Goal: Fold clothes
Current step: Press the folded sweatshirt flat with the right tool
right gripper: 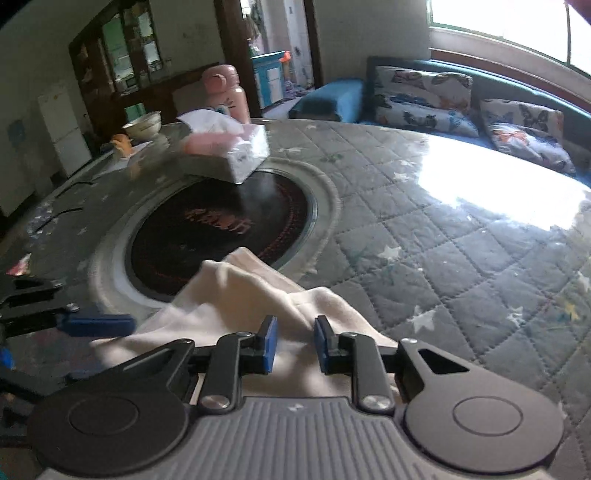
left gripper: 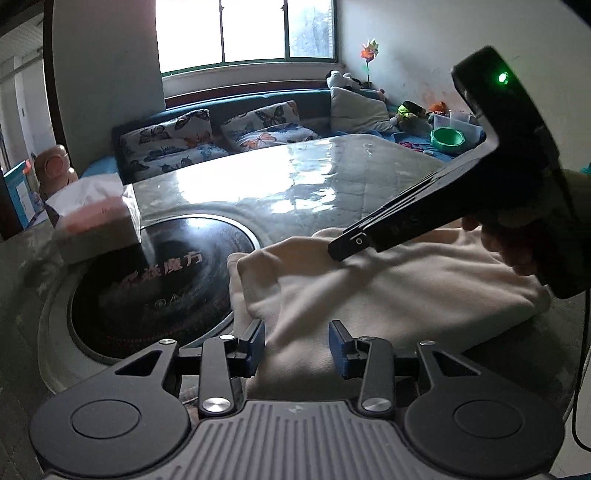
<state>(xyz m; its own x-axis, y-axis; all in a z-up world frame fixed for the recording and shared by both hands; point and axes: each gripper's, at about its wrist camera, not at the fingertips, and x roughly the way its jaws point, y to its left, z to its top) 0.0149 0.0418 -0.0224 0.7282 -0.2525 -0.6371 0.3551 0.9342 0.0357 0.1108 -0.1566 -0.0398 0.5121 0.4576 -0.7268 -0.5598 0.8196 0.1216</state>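
1. Far left of the table [right gripper: 424,229]: a bowl [right gripper: 143,124], a pink bottle [right gripper: 227,92] and a tissue box [right gripper: 232,149]. The box sits at the far rim of the dark round hob [right gripper: 207,229] sunk in the table's middle. All stand well apart from the work, no obstruction.
2. Hob: the cloth's [left gripper: 388,291] folded left edge lies over its near-right rim. Likely a nuisance only if the cloth is dragged further left; the recess could catch a hem.
3. Left gripper [left gripper: 297,349]: jaws apart, blue pads either side of the cloth's near edge, not pressing on it. Nothing held. Judged: placed low over the hem either to take it or just after letting it go; frames do not say which.
4. Cloth: cream, soft, bunched in thick layers on the near part of the table, between both tools. Partly folded by the look, creases uneven.
5. Right gripper [right gripper: 294,345]: jaws narrowly apart, a ridge of cloth rising in the gap. Pads seem clear of it; no firm pinch visible. In the left view its snout hovers over the cloth's top, angled down, a hand [left gripper: 509,243] behind it.
6. Right and beyond: quilted table cover under shiny film, glare from the window [left gripper: 245,29]. Sofa with butterfly cushions [left gripper: 166,144], toys, green bowl [left gripper: 447,137] far off. Open table to the right gives room to spread.
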